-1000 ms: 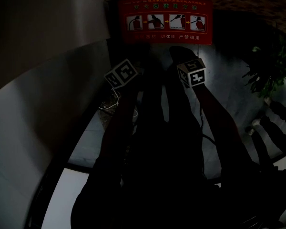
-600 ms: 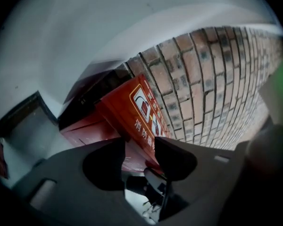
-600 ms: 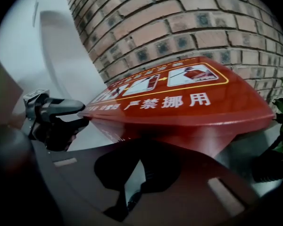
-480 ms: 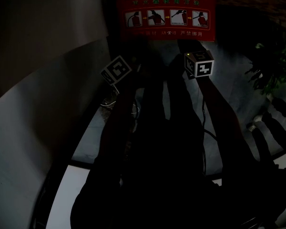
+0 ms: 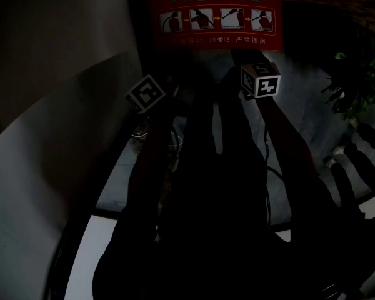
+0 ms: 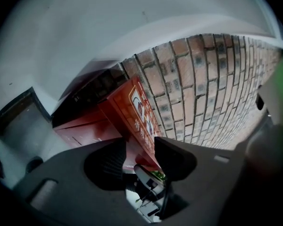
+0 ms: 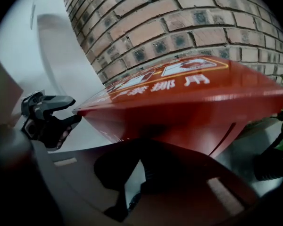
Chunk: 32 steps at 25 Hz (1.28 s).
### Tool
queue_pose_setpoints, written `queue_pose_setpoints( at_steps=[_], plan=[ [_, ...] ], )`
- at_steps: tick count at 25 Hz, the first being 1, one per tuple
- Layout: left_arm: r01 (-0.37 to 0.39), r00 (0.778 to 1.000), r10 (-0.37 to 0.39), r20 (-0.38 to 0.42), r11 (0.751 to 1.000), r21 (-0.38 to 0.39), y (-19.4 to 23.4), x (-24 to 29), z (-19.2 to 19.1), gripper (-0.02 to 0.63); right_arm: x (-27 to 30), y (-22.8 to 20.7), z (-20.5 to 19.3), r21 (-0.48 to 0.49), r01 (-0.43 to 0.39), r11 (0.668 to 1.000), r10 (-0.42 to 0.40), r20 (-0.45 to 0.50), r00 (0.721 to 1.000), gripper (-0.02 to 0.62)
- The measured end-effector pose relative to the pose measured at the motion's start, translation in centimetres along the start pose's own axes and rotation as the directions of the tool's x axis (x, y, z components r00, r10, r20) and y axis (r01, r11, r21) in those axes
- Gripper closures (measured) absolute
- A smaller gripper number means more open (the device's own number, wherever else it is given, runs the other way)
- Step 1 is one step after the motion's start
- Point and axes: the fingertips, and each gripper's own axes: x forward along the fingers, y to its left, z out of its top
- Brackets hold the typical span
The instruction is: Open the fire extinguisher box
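The red fire extinguisher box (image 5: 215, 19) stands against the brick wall, its lid carrying a picture label. In the right gripper view the red lid (image 7: 188, 102) spreads just above my right gripper (image 7: 141, 166), whose jaws are shut with their tips against the lid's underside at its front edge. My left gripper (image 6: 139, 157) is at the lid's left end (image 6: 132, 121), open, with the red edge showing in the gap between its fingers. It also shows from the right gripper view as the left gripper (image 7: 61, 113), just off the lid's corner. Both marker cubes (image 5: 144, 94) (image 5: 260, 80) sit below the label.
A brick wall (image 6: 203, 88) rises behind the box. A pale curved wall (image 5: 56, 136) closes the left side. A potted plant (image 5: 356, 86) stands at the right, and a loose cable (image 5: 144, 136) lies on the grey floor. The head view is very dark.
The right gripper's cube has moved up close under the label. The left cube has drifted a little to the left. The label sits slightly higher in the head view.
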Motion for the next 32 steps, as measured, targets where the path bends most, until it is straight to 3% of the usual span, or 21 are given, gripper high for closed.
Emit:
queue_pose_setpoints(
  at_steps=[2,7,15,19,25,29,32],
  plan=[
    [0.001,1.0,-0.001,-0.014,1.0,0.022,-0.9,-0.3,0.2,0.419,-0.1,0.2,0.1,0.019,-0.013,1.0,0.013,0.005,1.0,0.598],
    [-0.023,0.998,0.036,-0.054,0.975,0.221,-2.4,-1.1,1.3,0.419,0.1,0.1,0.3,0.013,-0.01,1.0,0.01,0.003,1.0,0.598],
    [-0.005,0.999,0.021,-0.047,0.948,0.317,-6.6,-1.6,1.9,0.419,-0.7,-0.1,0.4,-0.038,-0.028,0.999,0.027,-0.024,0.999,0.6],
    [0.016,0.999,0.001,-0.047,0.929,0.369,-8.5,-1.4,2.6,0.419,-0.6,-0.1,-0.3,0.021,-0.026,0.999,0.027,-0.032,0.999,0.6],
    [0.022,1.0,-0.011,-0.025,0.876,0.482,-11.3,-0.8,4.6,0.419,-1.0,-0.1,0.4,-0.007,-0.015,1.0,0.015,-0.028,0.999,0.6],
    [0.037,0.999,-0.038,-0.008,0.877,0.479,-12.8,0.1,5.6,0.419,-2.0,-0.4,0.7,0.004,0.0,1.0,0.0,-0.029,1.0,0.6],
    [0.018,1.0,-0.023,0.003,0.842,0.54,-13.9,0.8,6.4,0.42,-2.1,-0.2,0.6,0.03,-0.011,0.999,0.012,-0.029,1.0,0.6]
  ],
)
